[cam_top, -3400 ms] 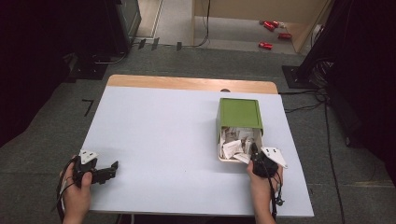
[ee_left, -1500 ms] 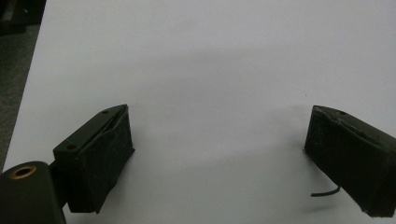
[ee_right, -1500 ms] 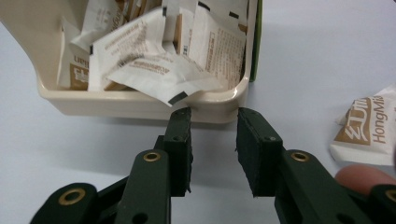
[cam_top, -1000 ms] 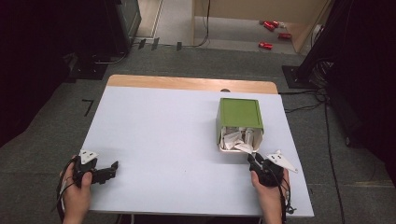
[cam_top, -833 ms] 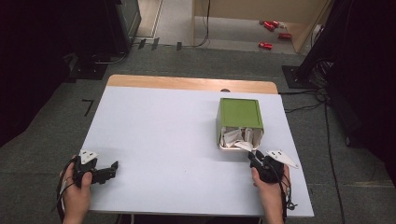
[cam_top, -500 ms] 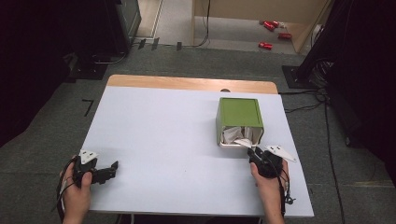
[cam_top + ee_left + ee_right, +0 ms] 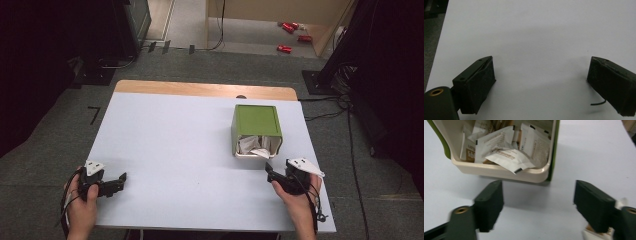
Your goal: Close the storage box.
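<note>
Worktop (image 7: 190,150): pale blue-white surface with a wooden strip along its far edge, standing on grey carpet.

Green box (image 7: 257,120): lay on its side on the right half of the worktop, cream-lined mouth (image 7: 499,171) turned toward the person. Inside it, a heap of white paper sachets (image 7: 506,155) with brown print; one sachet hung over the lower lip of the mouth. The box stood just beyond the right tool, near it but apart from it.

Right tool (image 7: 270,173): held in the person's right hand (image 7: 300,197) near the front right of the worktop, pointing at the mouth of the box. Its jaws had just been opening and stood wide apart, nothing between them but bare worktop. In the right gripper view a small white scrap with brown print (image 7: 599,233) showed at the bottom right, beside the right-hand jaw; whether it touched the jaw could not be told.

Left tool (image 7: 119,181): held in the person's left hand (image 7: 82,207) at the front left corner of the worktop, well apart from the box. Jaws spread wide over bare worktop, holding nothing.

Red items (image 7: 290,30): several, lying on the floor beyond the worktop, too small to identify.
</note>
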Demonstrator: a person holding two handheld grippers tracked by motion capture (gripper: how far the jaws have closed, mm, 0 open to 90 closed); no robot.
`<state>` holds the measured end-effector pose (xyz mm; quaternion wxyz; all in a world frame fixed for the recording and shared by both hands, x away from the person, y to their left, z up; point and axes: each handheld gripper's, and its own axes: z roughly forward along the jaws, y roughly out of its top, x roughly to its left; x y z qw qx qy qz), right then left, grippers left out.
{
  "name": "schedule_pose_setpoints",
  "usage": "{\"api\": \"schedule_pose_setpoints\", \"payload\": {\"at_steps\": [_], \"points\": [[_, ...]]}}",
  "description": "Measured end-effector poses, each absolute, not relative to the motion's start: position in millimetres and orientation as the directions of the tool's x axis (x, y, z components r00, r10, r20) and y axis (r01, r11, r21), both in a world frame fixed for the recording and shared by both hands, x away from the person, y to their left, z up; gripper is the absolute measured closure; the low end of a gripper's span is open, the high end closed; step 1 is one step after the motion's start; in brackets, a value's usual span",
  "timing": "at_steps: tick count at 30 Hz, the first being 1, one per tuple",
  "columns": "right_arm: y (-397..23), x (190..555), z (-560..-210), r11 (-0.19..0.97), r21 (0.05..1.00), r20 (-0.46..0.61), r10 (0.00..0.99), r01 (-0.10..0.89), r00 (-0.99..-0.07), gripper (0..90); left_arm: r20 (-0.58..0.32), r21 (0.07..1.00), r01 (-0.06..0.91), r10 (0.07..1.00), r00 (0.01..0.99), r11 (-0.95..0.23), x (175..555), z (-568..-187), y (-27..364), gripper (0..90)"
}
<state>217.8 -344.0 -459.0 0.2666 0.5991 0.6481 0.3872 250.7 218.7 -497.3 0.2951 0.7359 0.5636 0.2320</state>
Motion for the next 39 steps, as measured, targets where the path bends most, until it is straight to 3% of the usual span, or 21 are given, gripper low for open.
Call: {"api": "schedule_pose_setpoints", "payload": {"at_steps": [9, 16, 33, 39], "points": [[-374, 207, -460, -0.049, 0.809, 0.123, 0.989, 0.586, -0.086, 0.1, 0.008, 0.696, 0.693, 0.966, 0.257, -0.190, 251, -497, 219, 8.1], [-400, 197, -471, -0.062, 0.779, 0.092, 0.996, 0.624, -0.016, 0.0, 0.009, 0.696, 0.692, 0.966, 0.257, -0.190, 251, -497, 219, 8.0], [-434, 177, -501, -0.065, 0.729, 0.111, 0.993, 0.681, -0.025, 0.2, 0.009, 0.696, 0.692, 0.966, 0.257, -0.190, 251, -497, 219, 8.0], [-430, 178, -504, -0.022, 0.718, 0.047, 0.999, 0.696, -0.017, 0.2, 0.009, 0.696, 0.692, 0.966, 0.257, -0.190, 251, -497, 219, 8.1]]}}
